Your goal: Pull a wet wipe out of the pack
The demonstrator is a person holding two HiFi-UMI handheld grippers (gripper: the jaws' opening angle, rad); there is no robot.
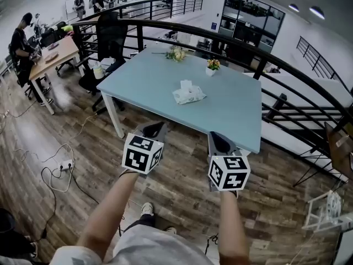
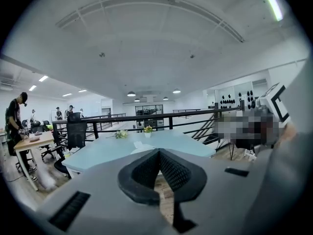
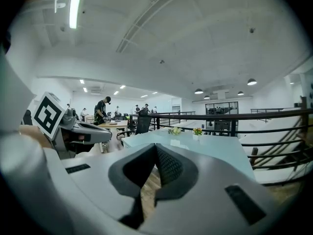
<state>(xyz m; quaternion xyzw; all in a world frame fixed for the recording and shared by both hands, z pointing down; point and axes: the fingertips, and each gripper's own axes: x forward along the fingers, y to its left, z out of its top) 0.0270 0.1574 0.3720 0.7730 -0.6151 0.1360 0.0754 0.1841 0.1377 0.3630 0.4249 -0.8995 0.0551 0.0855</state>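
On the table (image 1: 149,79) a wipe (image 1: 186,84) pokes from its pack (image 1: 190,96), with left claw (image 2: 157,153) and right claw (image 3: 155,149) closed.

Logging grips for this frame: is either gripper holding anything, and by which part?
Nothing. Left gripper and right gripper are shut and empty; the pack lies on the table.

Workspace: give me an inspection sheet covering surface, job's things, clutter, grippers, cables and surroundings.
Surface: blue table, on a wood floor.
Job's things: pack near the table's middle, a wipe sticking up from it.
Clutter: flowers and a flower pot near the far edge.
Grippers: left gripper and right gripper both shut, empty, held short of the table.
Cables: loose cables and a power strip on the floor, left.
Surroundings: railing, chair, desk with a person.
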